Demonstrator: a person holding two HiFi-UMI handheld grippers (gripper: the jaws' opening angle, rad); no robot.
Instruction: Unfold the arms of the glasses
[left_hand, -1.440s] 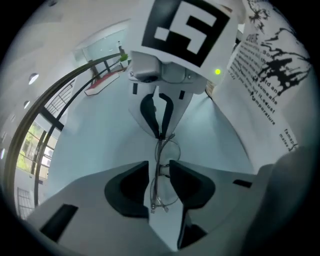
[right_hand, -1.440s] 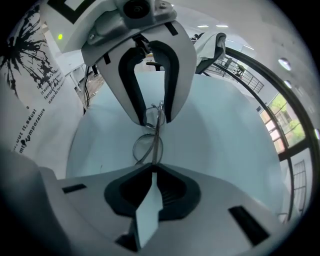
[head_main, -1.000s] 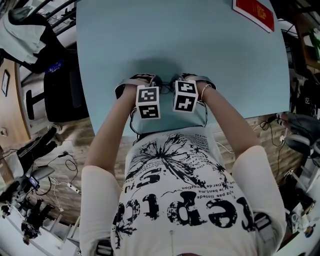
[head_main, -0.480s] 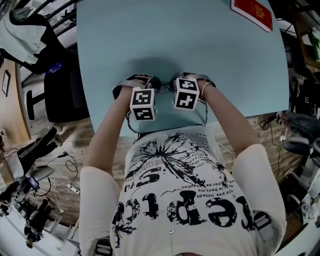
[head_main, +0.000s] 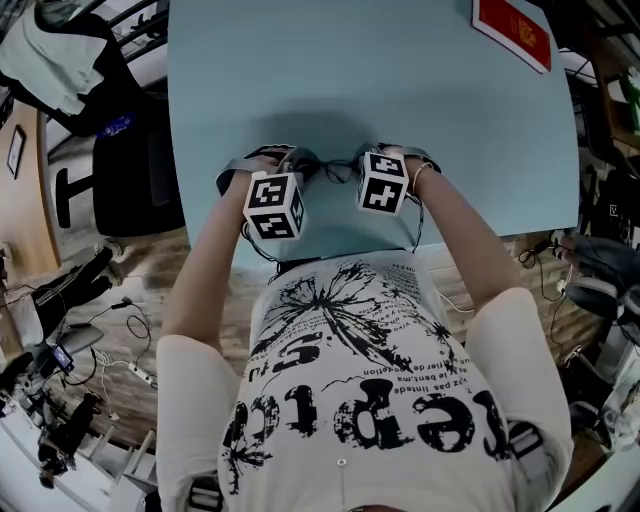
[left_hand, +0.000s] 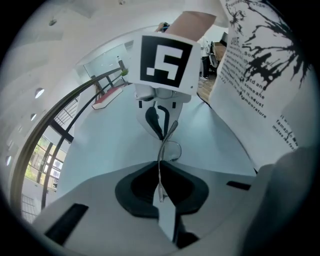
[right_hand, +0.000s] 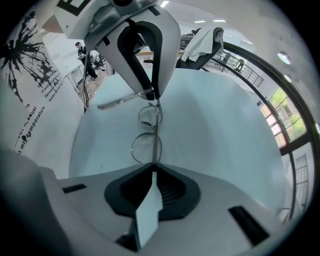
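Thin wire-framed glasses with round lenses (right_hand: 145, 148) hang between my two grippers above the light blue table (head_main: 400, 90). My right gripper (right_hand: 153, 170) is shut on one end of the frame and holds still. My left gripper (left_hand: 160, 175) faces it. Its jaws are closing, with a thin arm of the glasses (left_hand: 159, 162) between the pads. In the right gripper view that arm (right_hand: 118, 101) sticks out sideways from the frame at the left gripper (right_hand: 151, 93). In the head view the marker cubes and hands hide the glasses.
A red book (head_main: 512, 32) lies at the table's far right corner. A black chair (head_main: 135, 170) with a white garment (head_main: 55, 55) stands left of the table. The table's near edge runs just under my hands, against the person's printed shirt (head_main: 350, 380).
My left gripper has moved left and up, away from the right one, widening the gap between the marker cubes. The right gripper has stayed put.
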